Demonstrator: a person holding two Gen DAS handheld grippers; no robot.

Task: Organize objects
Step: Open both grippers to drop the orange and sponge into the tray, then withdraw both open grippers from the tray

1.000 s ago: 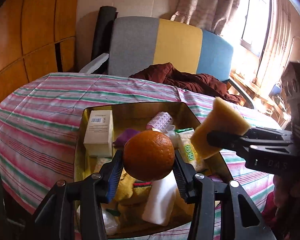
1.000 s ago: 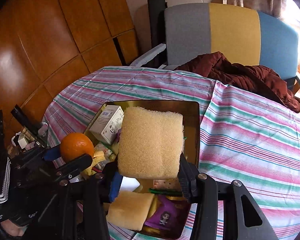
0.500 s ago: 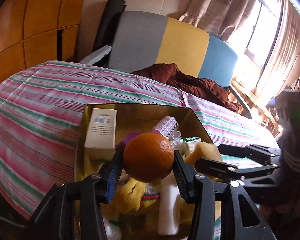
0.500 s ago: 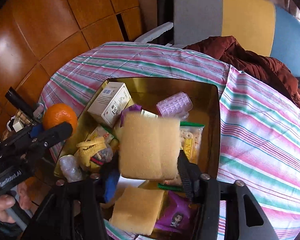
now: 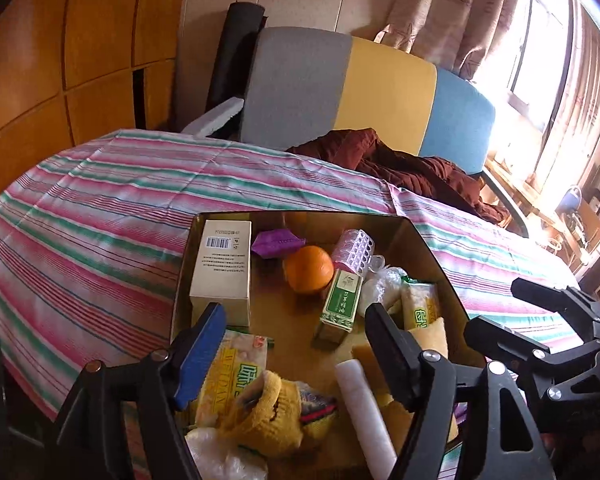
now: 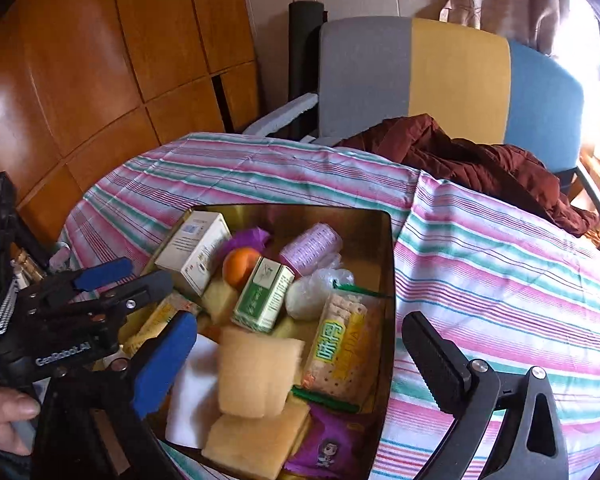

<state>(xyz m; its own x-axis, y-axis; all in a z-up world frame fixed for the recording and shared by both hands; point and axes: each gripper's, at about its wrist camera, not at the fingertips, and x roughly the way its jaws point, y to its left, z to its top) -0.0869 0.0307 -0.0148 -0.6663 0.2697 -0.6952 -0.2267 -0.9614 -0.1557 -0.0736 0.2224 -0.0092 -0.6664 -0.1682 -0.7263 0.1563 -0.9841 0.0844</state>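
A gold tray [image 5: 436, 258] [image 6: 387, 248] on the striped table holds several items. The orange [image 5: 308, 269] [image 6: 239, 266] lies in the tray between a white box [image 5: 222, 266] [image 6: 194, 250] and a green box [image 5: 340, 304] [image 6: 264, 294]. A yellow sponge [image 6: 258, 372] rests on another sponge [image 6: 256, 444] at the tray's near side. My left gripper [image 5: 292, 354] [image 6: 126, 276] is open and empty over the tray's near end. My right gripper [image 6: 296, 364] [image 5: 496, 312] is open and empty above the sponges.
The tray also holds a purple wrapper [image 5: 276, 243], a pink hair roller [image 5: 354, 246], cracker packs [image 6: 340, 350], a yellow knit item [image 5: 268, 412] and a white roll [image 5: 366, 412]. A striped cloth [image 6: 500, 280] covers the table. A chair [image 5: 340, 92] with a maroon jacket [image 5: 412, 164] stands behind.
My left gripper opened and the orange now lies in the tray. My right gripper opened and the sponge dropped onto the other sponge in the tray.
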